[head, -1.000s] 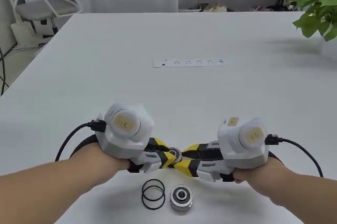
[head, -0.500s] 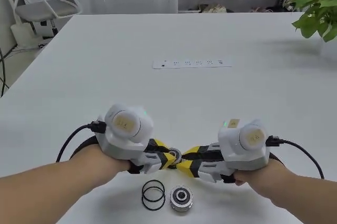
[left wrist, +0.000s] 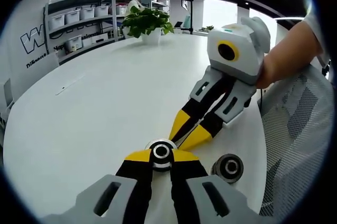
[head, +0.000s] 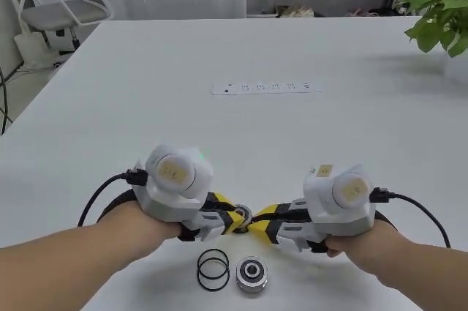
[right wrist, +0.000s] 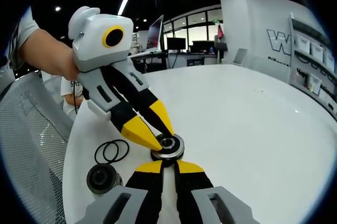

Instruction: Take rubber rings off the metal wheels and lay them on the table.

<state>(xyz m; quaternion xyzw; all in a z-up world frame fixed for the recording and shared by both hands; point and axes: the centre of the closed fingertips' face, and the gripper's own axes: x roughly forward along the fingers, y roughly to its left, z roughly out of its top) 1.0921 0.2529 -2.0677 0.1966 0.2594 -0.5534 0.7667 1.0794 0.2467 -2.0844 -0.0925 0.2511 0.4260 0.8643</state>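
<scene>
- The small round silver metal wheel (right wrist: 167, 145) has a bright hub with a dark hole in the middle, and a black band goes around its rim.
- It is near the front edge of the white table (head: 241, 143), between the two grippers, low over the surface. I cannot tell if it touches the table.
- It lies flat, with the hole pointing up. Being round, it shows no long side; its short axis goes up and down.
- The left gripper (left wrist: 160, 155) comes from the left. Its yellow tips stand on both sides of the wheel and pinch it.
- The right gripper (right wrist: 167, 166) comes from the right. Its jaws are pressed almost together and the tips nip the right rim of the wheel. I cannot tell if they catch the black band or the metal.
- Two thin black rubber rings (head: 213, 268) lie flat on the table, nearer than the grippers, one overlapping the other.
- A second metal wheel (head: 251, 273) lies flat just beside them on the right, with its hole up.
</scene>
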